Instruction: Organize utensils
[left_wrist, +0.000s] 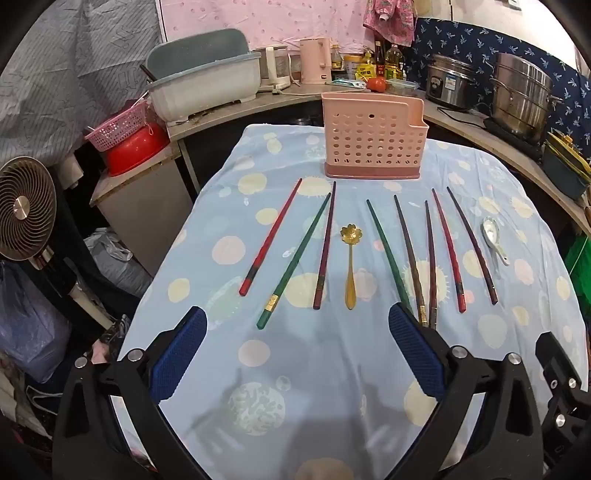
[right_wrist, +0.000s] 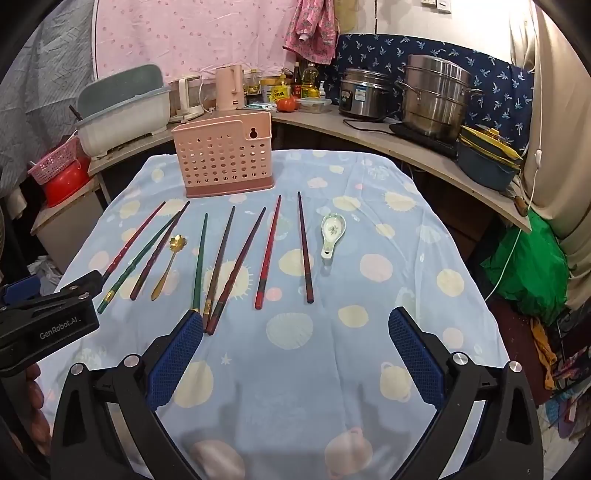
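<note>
While the pink utensil holder (left_wrist: 373, 144) is standing upright, chopsticks (left_wrist: 271, 236) are lying before it. Both the left gripper (left_wrist: 297, 354) and right gripper (right_wrist: 295, 354) are hovering wide open, gripping nothing.

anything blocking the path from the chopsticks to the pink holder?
Nothing visible. The pink holder stands upright just beyond the row of chopsticks, with only bare tablecloth between. Both claws, left and right, are open and empty, short of the row.
</note>
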